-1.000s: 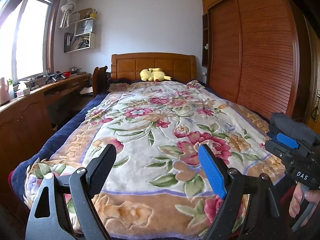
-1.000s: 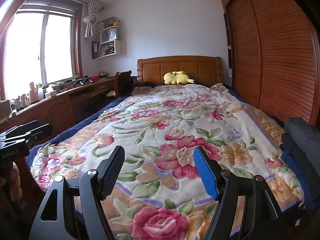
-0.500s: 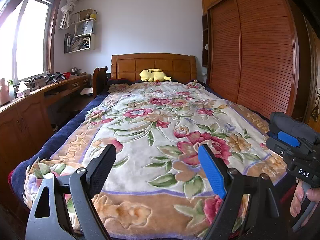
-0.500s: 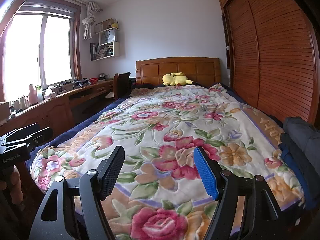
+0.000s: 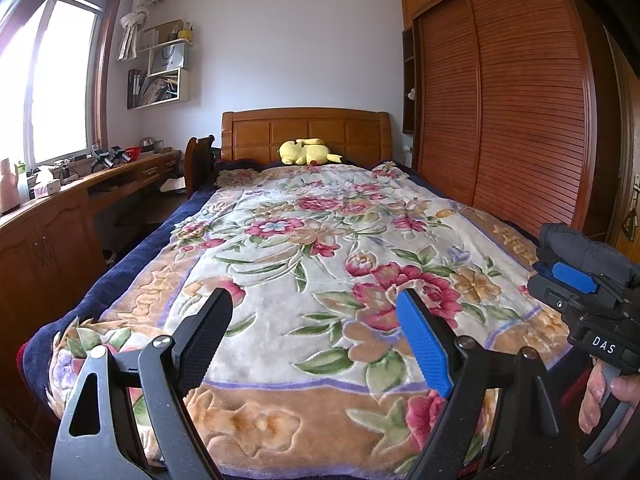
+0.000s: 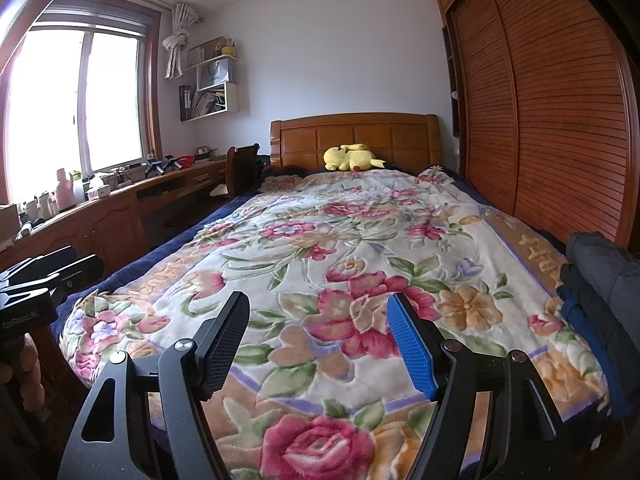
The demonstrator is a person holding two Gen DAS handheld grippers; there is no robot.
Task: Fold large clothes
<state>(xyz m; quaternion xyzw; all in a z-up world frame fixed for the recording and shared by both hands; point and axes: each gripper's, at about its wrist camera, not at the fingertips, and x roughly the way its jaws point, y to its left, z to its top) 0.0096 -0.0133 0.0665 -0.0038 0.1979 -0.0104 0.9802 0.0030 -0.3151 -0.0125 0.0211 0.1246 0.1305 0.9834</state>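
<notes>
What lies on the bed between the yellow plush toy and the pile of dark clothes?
Only the flowered blanket; nothing rests on it between the plush toy and the dark clothes, seen from the right wrist.

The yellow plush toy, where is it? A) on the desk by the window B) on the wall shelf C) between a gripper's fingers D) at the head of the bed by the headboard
D: the yellow plush toy lies at the far end of the bed, right against the wooden headboard.
</notes>
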